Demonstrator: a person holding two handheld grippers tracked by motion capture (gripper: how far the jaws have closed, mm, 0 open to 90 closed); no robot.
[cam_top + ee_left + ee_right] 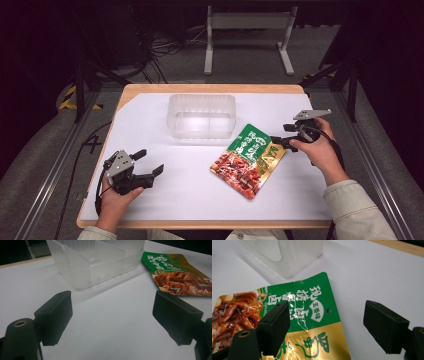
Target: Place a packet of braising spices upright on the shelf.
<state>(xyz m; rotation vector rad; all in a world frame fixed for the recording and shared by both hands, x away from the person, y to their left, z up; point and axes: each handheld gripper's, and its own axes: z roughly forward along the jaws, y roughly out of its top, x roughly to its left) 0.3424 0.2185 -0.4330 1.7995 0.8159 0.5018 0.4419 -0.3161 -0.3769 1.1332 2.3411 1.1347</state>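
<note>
The food pouch point(248, 161) lay flat right of frame centre, below the clear container point(201, 116). Right gripper point(281, 135) spread wide at its upper edge; left gripper point(148, 162), lower left, likewise released.

A white sheet point(165, 200) covers the wooden table point(210, 88). On the grey floor point(30, 160) beyond stand a white metal frame point(248, 21) and, to its left, tangled cables point(165, 47).

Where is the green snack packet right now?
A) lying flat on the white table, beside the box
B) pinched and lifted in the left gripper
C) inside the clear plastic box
A: the snack packet lies flat on the white table, just outside the clear box, with the open right gripper at its edge.
</note>
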